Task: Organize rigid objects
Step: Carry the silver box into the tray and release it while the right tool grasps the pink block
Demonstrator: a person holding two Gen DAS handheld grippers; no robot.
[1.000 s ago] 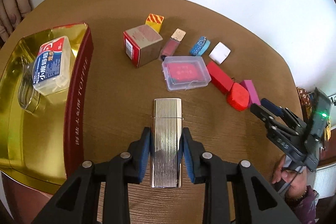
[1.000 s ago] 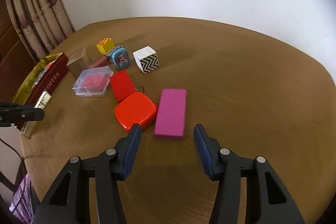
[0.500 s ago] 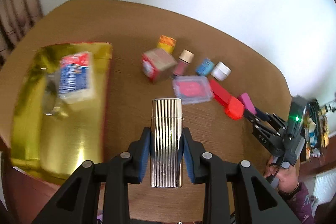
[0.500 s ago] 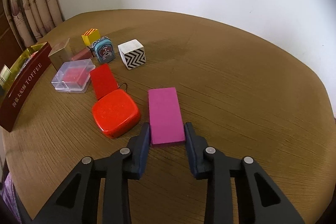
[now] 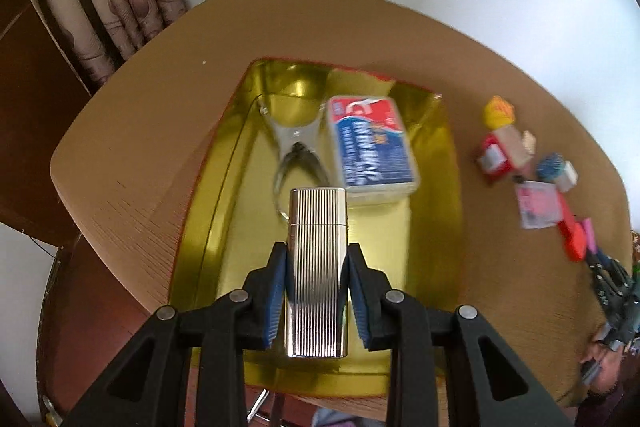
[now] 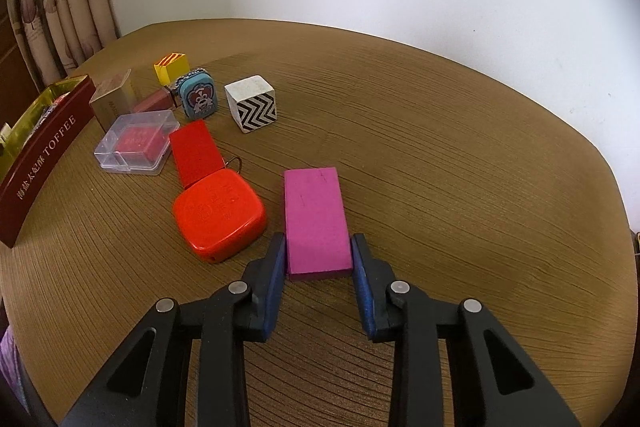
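My left gripper point(image 5: 317, 259) is shut on a ribbed silver lighter point(image 5: 316, 267) and holds it above the gold inside of the toffee tin point(image 5: 436, 227). The tin holds a blue-and-red plastic box point(image 5: 370, 147) and metal nail clippers point(image 5: 298, 151). My right gripper point(image 6: 319, 259) is shut on the near end of a magenta block point(image 6: 316, 219) that lies on the table. A red rounded case point(image 6: 218, 213) lies just to its left.
On the brown table point(image 6: 460, 167) stand a zigzag cube point(image 6: 252, 103), a blue cartoon tin point(image 6: 198, 99), a yellow cube point(image 6: 172, 67), a flat red block point(image 6: 196, 151), a clear box with a red insert point(image 6: 136, 143) and a tan box point(image 6: 112, 99). The tin's maroon side point(image 6: 40, 159) is at the left; curtains hang behind.
My left gripper has carried the lighter left, from over the table to over the tin. My right gripper moved forward and closed on the magenta block.
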